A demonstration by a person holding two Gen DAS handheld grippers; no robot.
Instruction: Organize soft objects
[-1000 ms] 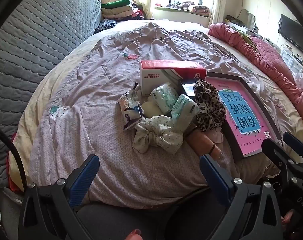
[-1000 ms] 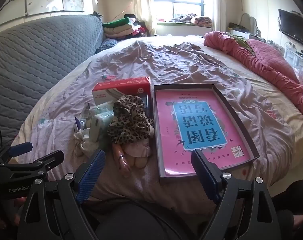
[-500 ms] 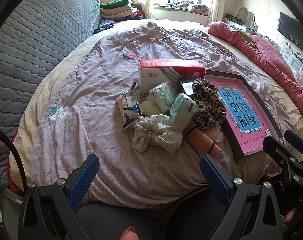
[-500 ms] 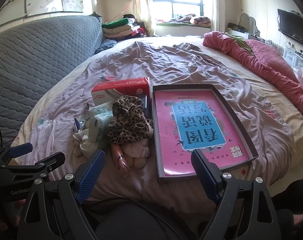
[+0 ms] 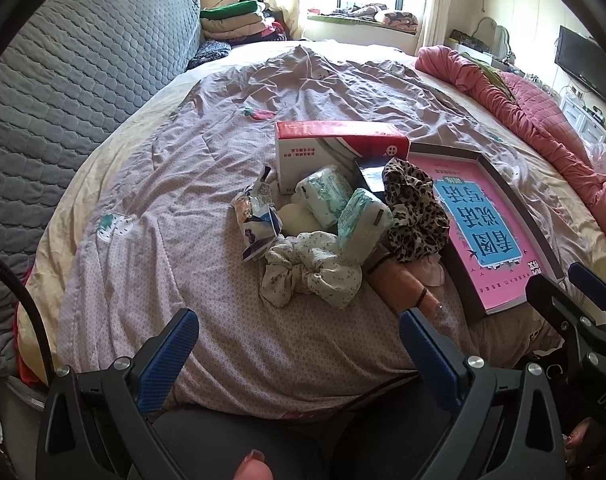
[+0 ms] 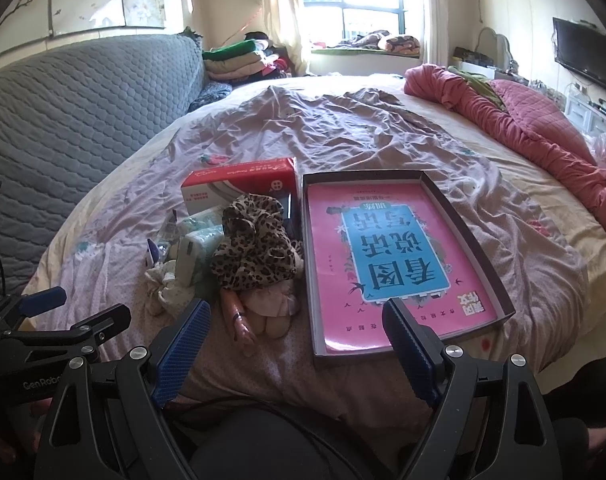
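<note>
A pile of soft things lies on the bed: a white floral scrunchie point(image 5: 309, 272), a leopard-print scrunchie point(image 5: 415, 212) point(image 6: 255, 254), two tissue packs point(image 5: 345, 210), a crumpled wrapper point(image 5: 257, 220) and a small pink doll point(image 6: 263, 312). A dark shallow box with a pink book inside point(image 6: 391, 256) point(image 5: 487, 228) lies to their right. My left gripper point(image 5: 299, 344) is open and empty, near the bed's front edge below the pile. My right gripper point(image 6: 297, 332) is open and empty, in front of the doll and box.
A red and white carton point(image 5: 335, 144) point(image 6: 239, 184) lies behind the pile. A grey quilted headboard point(image 5: 63, 92) runs along the left. A rolled pink quilt point(image 6: 523, 128) lies at the right. Folded clothes point(image 6: 239, 60) are stacked at the far end by the window.
Both grippers have shifted slightly; the views have risen and tilted a little. Nothing on the bed has moved and both grippers stay open.
</note>
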